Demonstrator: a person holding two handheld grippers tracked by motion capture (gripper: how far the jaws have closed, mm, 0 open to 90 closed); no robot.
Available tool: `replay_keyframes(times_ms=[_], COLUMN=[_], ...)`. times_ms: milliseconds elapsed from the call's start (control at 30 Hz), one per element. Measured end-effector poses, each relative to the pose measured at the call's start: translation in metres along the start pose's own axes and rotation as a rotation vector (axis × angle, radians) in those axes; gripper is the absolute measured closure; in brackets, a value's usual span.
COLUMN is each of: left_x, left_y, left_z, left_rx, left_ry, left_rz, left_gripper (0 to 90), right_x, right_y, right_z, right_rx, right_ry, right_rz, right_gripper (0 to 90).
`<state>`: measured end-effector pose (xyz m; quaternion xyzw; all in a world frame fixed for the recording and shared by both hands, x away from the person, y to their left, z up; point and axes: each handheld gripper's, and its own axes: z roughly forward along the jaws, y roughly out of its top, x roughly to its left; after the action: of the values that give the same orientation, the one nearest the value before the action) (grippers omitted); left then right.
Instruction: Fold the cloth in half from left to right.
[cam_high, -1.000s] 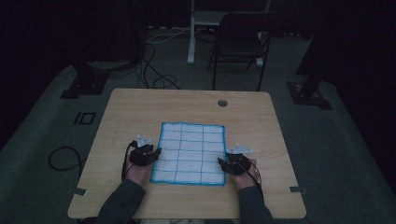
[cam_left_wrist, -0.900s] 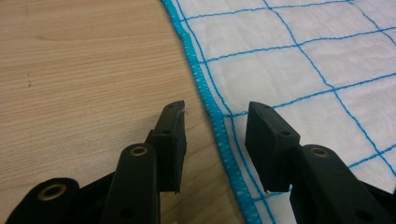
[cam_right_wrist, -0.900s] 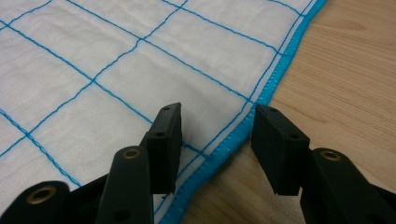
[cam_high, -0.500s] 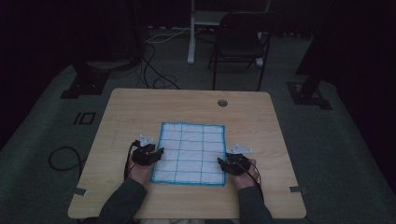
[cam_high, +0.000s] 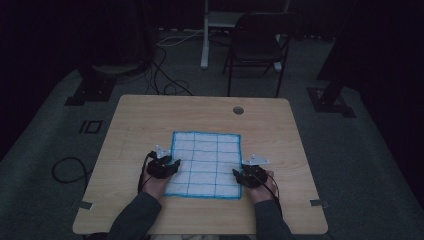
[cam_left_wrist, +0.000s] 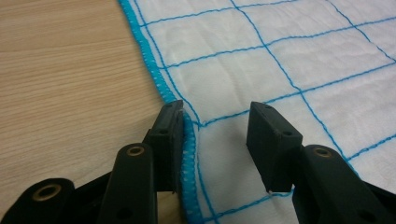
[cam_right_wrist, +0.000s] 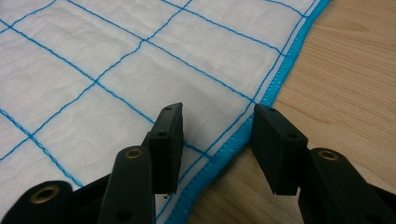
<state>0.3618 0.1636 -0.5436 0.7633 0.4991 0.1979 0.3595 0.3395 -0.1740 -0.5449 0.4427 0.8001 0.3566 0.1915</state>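
At the desk (cam_high: 150, 125), I bring my two claws to the near side edges of a white cloth (cam_high: 205, 165) crossed with blue lines, which lies flat and spread out in the middle of the wood. My left claw (cam_high: 172, 163) stands wide, and its jaws have just been closing a little: in the left gripper view the blue stitched hem (cam_left_wrist: 187, 154) runs up against the inner face of one jaw while the other jaw stands over the white weave, neither pad pinching. My right claw (cam_high: 239, 175) is wide too, its jaws easing in slightly, straddling the hem (cam_right_wrist: 233, 140) on the opposite side (one jaw over cloth, one over bare wood). Nothing is gripped yet. The step in hand looks like lining up for a two-sided pinch, probably to lift or fold the cloth. The next move, I judge, calls for both claws to close on the hem evenly, low enough to catch the thin fabric rather than slide over it.
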Motion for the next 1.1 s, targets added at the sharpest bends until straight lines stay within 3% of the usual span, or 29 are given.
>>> replay_keyframes(times_ms=[100,400,700,900,1100], left_x=[-0.003,-0.007,0.004,0.017,0.024], left_y=[0.0,-0.002,-0.005,-0.006,-0.006], left_z=[0.0,-0.003,-0.008,-0.012,-0.014], left_rx=[0.005,0.011,0.014,0.025,0.034], left_ry=[0.023,0.013,-0.009,-0.009,-0.018], left_rz=[0.014,0.035,0.017,0.003,-0.018], left_gripper=[63.6,82.3,84.4,84.5,85.1], right_x=[0.0,0.002,-0.001,0.003,0.006], right_y=[0.0,0.0,0.002,0.003,0.007], right_z=[0.0,-0.001,-0.008,-0.008,-0.005], right_rx=[0.0,0.004,-0.023,-0.037,-0.047], right_ry=[0.0,0.002,-0.002,0.001,-0.001], right_rz=[0.0,0.003,0.0,-0.028,-0.04], right_gripper=[54.5,55.5,57.1,80.1,84.5])
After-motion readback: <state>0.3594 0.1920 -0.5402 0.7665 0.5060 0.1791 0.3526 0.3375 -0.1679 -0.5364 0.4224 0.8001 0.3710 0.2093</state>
